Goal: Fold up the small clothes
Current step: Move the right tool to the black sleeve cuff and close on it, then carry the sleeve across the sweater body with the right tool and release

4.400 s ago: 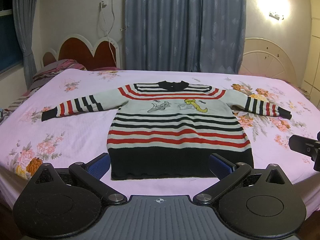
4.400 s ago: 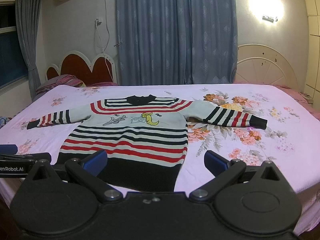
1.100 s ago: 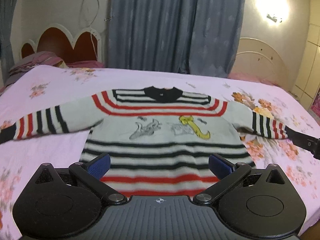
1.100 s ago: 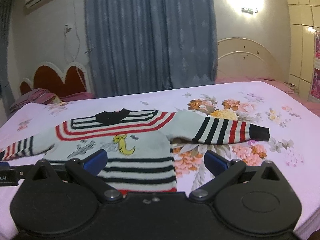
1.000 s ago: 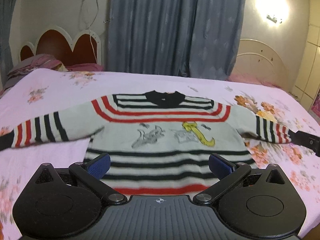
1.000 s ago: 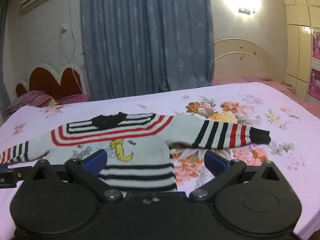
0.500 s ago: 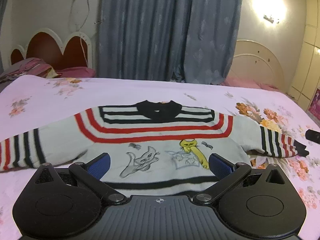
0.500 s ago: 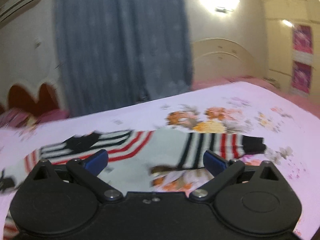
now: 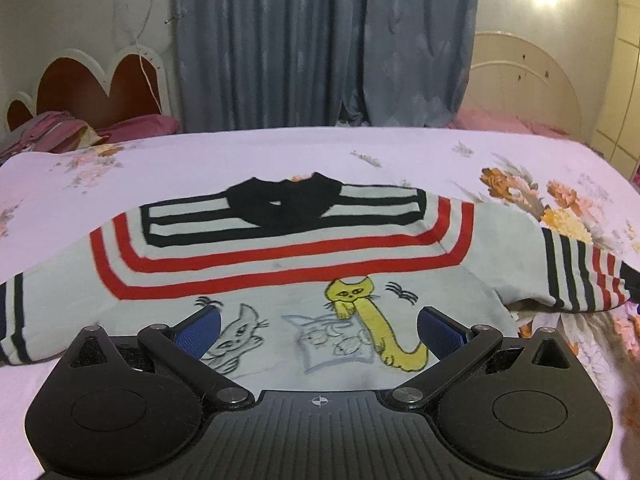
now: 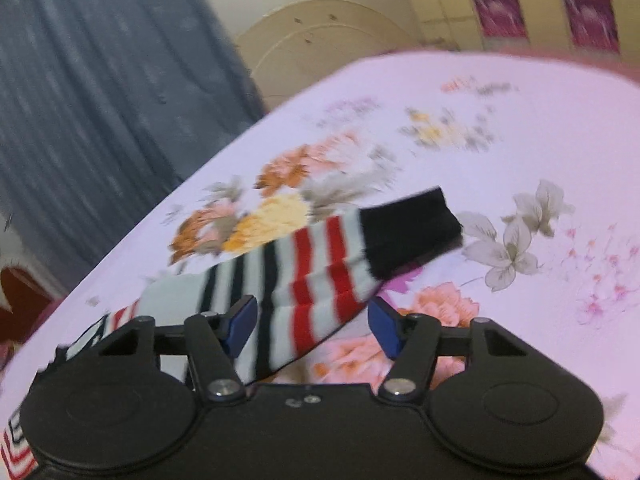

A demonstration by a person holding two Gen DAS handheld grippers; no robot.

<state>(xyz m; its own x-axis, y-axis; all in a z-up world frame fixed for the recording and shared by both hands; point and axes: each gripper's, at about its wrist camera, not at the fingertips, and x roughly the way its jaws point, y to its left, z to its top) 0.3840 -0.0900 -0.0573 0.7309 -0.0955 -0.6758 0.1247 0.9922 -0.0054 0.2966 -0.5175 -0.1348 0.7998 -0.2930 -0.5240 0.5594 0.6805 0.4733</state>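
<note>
A small striped sweater [image 9: 280, 256] lies flat on the bed, front up, with a black collar, red and black stripes and cat drawings on the chest. My left gripper [image 9: 320, 330] is open and empty, low over the chest drawings. The sweater's right sleeve [image 10: 320, 268], striped with a black cuff, lies stretched out on the sheet. My right gripper [image 10: 312, 326] is open, tilted, with its blue pads on either side of the sleeve's striped part; whether they touch it I cannot tell.
The pink floral bedsheet [image 9: 200, 168] covers the whole bed. A headboard [image 9: 92, 80] and pillows stand at the far left, blue curtains [image 9: 320, 40] behind, and a round cream headboard [image 10: 320, 40] at the far right.
Both grippers have moved forward over the sweater. The right one has swung right, tilted and dropped onto the right sleeve, and its jaws have narrowed. The left one now hovers over the chest.
</note>
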